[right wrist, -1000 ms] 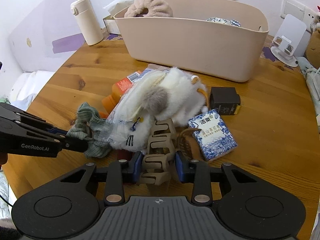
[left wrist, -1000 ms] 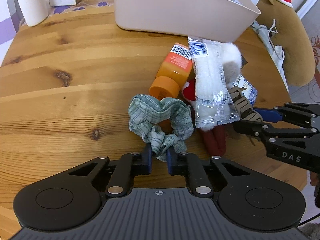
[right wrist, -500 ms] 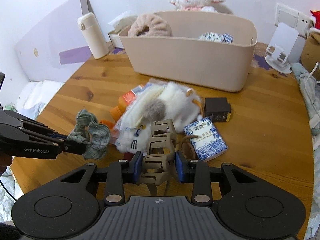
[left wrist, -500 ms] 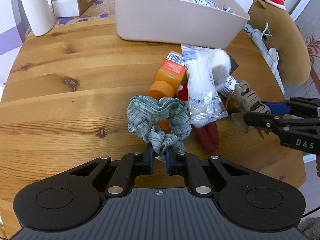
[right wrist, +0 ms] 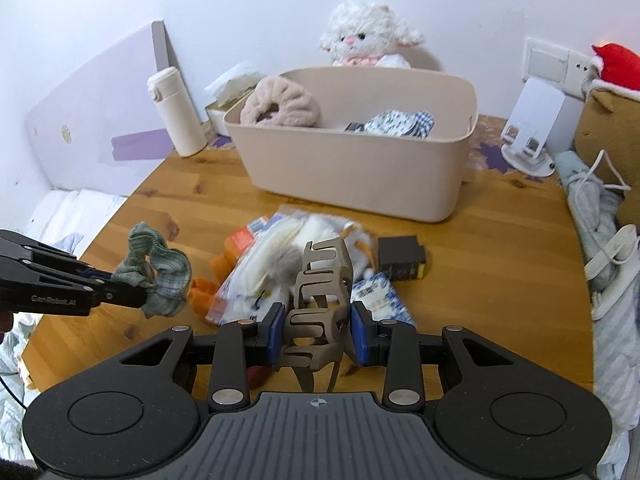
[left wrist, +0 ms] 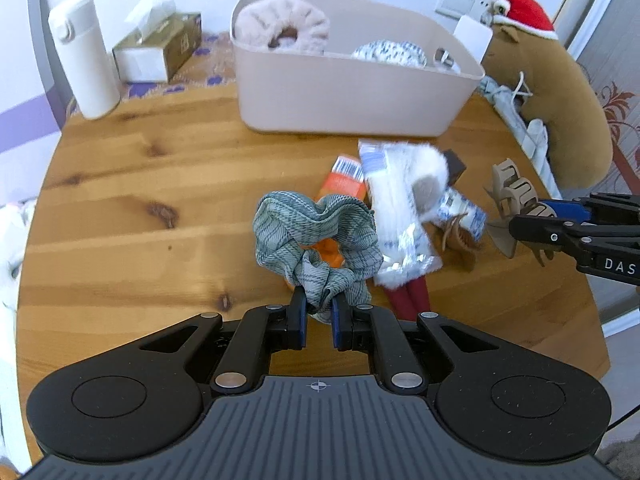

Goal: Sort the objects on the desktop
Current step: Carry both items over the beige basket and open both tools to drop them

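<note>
The left tongs [left wrist: 319,312] are clenched on a fold of the green scrunchie [left wrist: 316,232], which hangs clear of the bench [left wrist: 132,184] over the near part of the pile. The right tongs [right wrist: 318,330] grip the beige hair claw [right wrist: 322,300] across its body, also lifted off the wood. The bin [right wrist: 360,168] stands toward the far edge of the bench, with a pink fluffy band [right wrist: 280,104] and a blue-patterned cloth [right wrist: 400,122] already inside.

The risks, as I judge them: the scrunchie is held by one thin fold, so a quick swing could let it slip free. The claw is hard and slick between the pads and could twist out or snag the bin rim. Both tongs head for the same opening and could knock together.

Open wood lies along the left half of the bench. The pile of packets [left wrist: 396,208], an orange bottle [left wrist: 344,178] and a dark box [right wrist: 402,258] crowds the middle in front of the bin. A soft toy [left wrist: 560,92] and a stand [right wrist: 532,128] sit by the right edge.
</note>
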`<state>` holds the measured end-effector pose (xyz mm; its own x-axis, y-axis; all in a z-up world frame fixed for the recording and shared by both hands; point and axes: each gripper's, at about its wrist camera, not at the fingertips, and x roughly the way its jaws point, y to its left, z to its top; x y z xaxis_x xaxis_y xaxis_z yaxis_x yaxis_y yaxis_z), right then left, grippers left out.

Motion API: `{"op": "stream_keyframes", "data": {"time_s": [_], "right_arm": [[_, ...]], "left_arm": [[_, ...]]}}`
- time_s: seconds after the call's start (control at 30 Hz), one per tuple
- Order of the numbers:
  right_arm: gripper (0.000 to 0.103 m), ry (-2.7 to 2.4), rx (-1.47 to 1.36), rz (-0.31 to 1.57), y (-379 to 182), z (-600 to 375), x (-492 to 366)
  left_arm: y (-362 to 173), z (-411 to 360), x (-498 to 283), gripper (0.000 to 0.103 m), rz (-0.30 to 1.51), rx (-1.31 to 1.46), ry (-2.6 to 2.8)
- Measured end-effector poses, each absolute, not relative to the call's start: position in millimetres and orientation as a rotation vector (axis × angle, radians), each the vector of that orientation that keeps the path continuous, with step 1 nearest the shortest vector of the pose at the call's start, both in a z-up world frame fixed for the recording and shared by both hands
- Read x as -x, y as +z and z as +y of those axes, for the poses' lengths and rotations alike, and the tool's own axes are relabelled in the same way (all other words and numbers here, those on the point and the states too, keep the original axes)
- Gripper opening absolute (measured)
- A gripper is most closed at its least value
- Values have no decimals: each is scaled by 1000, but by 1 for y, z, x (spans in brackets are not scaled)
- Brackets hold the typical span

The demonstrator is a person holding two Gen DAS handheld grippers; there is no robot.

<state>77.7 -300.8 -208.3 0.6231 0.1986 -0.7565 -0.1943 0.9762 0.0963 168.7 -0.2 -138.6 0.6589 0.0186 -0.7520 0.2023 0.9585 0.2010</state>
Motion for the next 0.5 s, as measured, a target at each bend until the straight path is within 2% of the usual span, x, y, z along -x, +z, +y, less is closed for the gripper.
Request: {"op": "stream_keyframes", "data": {"time_s": [0.5], "right_arm": [[33, 157, -4, 752, -169, -323, -102]], "left_arm": [[-92, -22, -194, 11, 696, -367, -167]]}}
